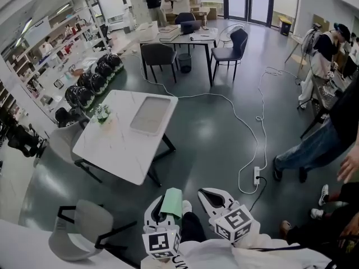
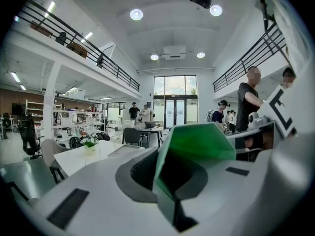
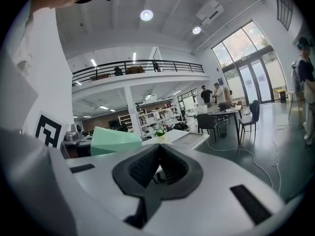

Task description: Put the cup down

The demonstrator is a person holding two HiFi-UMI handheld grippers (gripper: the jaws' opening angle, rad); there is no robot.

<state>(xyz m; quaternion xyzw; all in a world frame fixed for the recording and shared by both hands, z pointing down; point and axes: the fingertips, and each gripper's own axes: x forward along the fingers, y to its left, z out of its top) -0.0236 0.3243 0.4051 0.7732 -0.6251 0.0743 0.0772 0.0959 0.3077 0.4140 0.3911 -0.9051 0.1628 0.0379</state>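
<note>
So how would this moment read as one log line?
left gripper: shut on green cup | right gripper: shut, empty | green cup: held, not set down

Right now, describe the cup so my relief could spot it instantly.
Look below the white table, near the head view's bottom edge, where two white grippers sit. The cup is pinched in the left gripper. It is the only green thing there; the right gripper is empty.

Head camera looks steeply down; both others face the table (image 1: 120, 147) (image 2: 78, 157)

White table (image 1: 115, 150) bears a grey tray (image 1: 150, 114) and flowers (image 1: 102, 114) (near its edge); a cable (image 1: 257, 153) crosses the floor (image 1: 207, 144).
</note>
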